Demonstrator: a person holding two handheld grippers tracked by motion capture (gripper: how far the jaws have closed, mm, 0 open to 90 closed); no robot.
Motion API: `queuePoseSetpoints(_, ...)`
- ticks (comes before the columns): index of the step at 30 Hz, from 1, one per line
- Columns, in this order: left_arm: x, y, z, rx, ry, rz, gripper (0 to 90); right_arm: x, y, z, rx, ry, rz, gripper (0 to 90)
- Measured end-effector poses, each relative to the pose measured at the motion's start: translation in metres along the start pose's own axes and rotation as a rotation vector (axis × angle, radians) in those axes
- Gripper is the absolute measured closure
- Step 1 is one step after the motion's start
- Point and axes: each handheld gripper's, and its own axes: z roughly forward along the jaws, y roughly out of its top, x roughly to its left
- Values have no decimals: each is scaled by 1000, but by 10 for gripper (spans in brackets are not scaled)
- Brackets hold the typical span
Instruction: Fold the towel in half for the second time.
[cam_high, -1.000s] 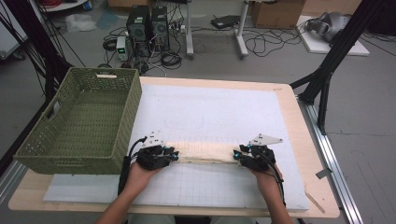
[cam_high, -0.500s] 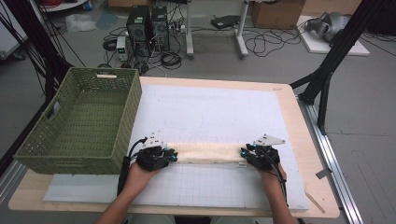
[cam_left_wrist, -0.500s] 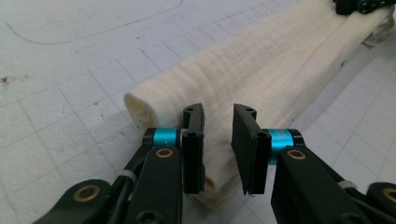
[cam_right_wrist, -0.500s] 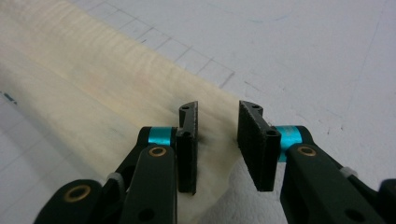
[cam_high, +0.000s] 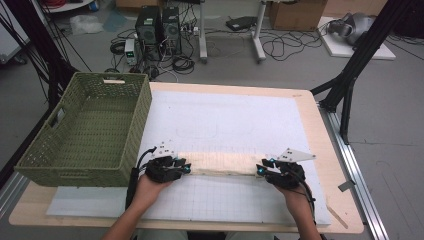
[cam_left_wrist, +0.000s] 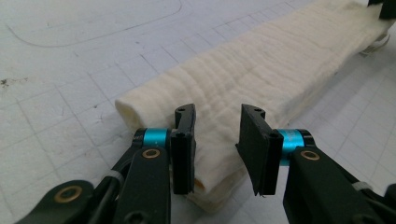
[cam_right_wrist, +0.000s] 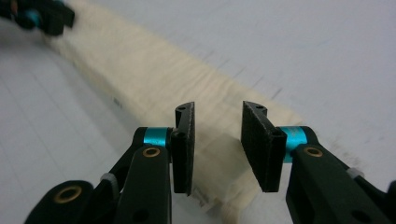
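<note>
A long cream-coloured folded cloth, ribbed and soft like a towel (cam_high: 223, 163), lies flat on the white gridded mat (cam_high: 235, 120) that covers the pale wooden table (cam_high: 327, 150). Everything else here is placed against that cloth.

The left gripper (cam_high: 186, 169), black with blue collars, sits at the cloth's left end, held in the person's left hand (cam_high: 148, 187). In the left gripper view (cam_left_wrist: 217, 140) its jaws stand apart with a clear gap, poised over the folded end; the cloth lies beneath and between them, its layered edge visible under the left pad, and neither pad presses on it. These jaws have just been opening a little.

The right gripper (cam_high: 260, 170) sits at the cloth's right end, in the person's right hand (cam_high: 295, 192). In the right gripper view (cam_right_wrist: 218, 140) its jaws are likewise apart, hanging over the cloth's corner with fabric showing through the gap and no pinch on it. The other gripper appears blurred at the far end of the cloth there.

A green woven rectangular basket (cam_high: 80, 165) stands to the left of the cloth, just beyond the left gripper, its near wall close to the person's left wrist. Beyond the cloth, past the table's far edge, black computer towers (cam_high: 159, 22) and loose cables rest on the grey floor.
</note>
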Motion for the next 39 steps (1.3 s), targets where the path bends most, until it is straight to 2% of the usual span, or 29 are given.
queuePoseSetpoints(2, 0, 0, 0, 3, 1, -1, 663, -2, -4, 7, 54, -15, -6, 663)
queuePoseSetpoints(4, 0, 0, 1, 10, 6, 1, 669, -6, -8, 11, 82, -38, -6, 675)
queuePoseSetpoints(7, -1, 0, 0, 14, 13, 2, 685, -11, -8, 11, 86, -79, -4, 675)
queuePoseSetpoints(9, -1, -1, 0, 18, 20, 10, 693, -13, -9, 11, 83, -77, 7, 674)
queuePoseSetpoints(12, -1, -1, -1, 19, 22, 12, 697, -12, -9, 11, 88, -85, -2, 674)
queuePoseSetpoints(22, 0, -2, -2, 9, 19, -5, 697, -14, -10, 11, 91, -94, 0, 642)
queuePoseSetpoints(25, 0, -3, -8, -42, 44, 19, 664, -14, -9, 9, 68, -90, 5, 610)
queuePoseSetpoints(28, 4, 1, -16, -110, 59, 13, 632, -13, -7, -1, 18, -95, -4, 555)
queuePoseSetpoints(30, 5, 4, -21, -148, 67, 16, 599, -12, -5, -8, -17, -102, 6, 508)
queuePoseSetpoints(34, 6, 9, -28, -199, 74, 2, 477, -13, -4, -20, -47, -154, 16, 366)
queuePoseSetpoints(36, 6, 11, -32, -218, 59, -6, 433, -15, -5, -25, -67, -178, 35, 299)
queuePoseSetpoints(37, 7, 13, -34, -228, 54, -9, 418, -16, -5, -29, -80, -188, 55, 292)
queuePoseSetpoints(39, 7, 16, -39, -266, 61, -14, 358, -18, -6, -35, -96, -211, 60, 267)
